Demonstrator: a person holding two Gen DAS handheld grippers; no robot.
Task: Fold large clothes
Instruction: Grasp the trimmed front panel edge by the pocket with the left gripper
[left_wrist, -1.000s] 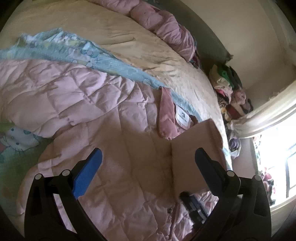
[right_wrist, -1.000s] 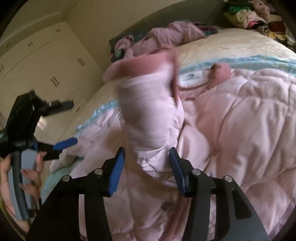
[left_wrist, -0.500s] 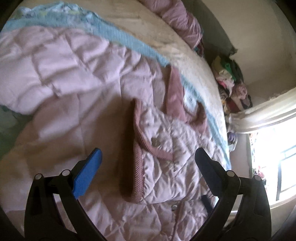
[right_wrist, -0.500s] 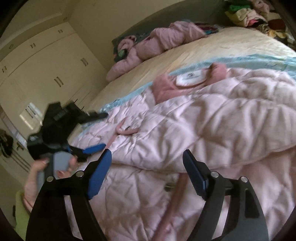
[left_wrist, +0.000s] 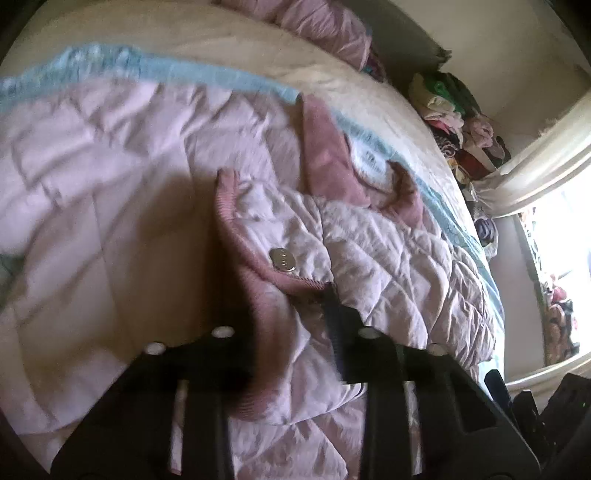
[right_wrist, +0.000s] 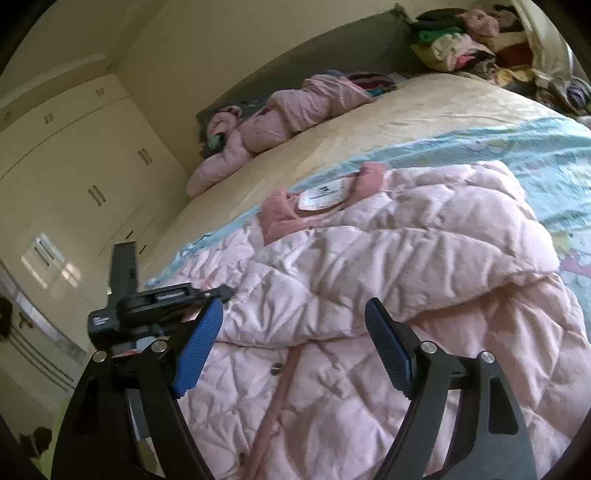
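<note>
Your left gripper (left_wrist: 291, 325) is blurred, one finger hidden behind the ribbed cuff (left_wrist: 258, 302); its jaws are closing on that cuff. Your right gripper (right_wrist: 295, 343) stands spread, empty, over the pink quilted jacket (right_wrist: 406, 258) lying on the bed (right_wrist: 424, 110).

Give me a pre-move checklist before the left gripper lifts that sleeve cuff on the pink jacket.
1. Left gripper on the ribbed sleeve cuff: jaws closing with the cuff between them; ok.
2. Grip firm enough to lift: cannot tell, the near finger is hidden by fabric.
3. Right gripper free: jaws wide apart, nothing between them; ok.
4. Sleeve folded across the pink quilted jacket: lies over the body; ok.
5. Collar and label flat at the top: ok.
6. Bed beyond the jacket free for the fold: ok; another pink garment lies far off.
</note>
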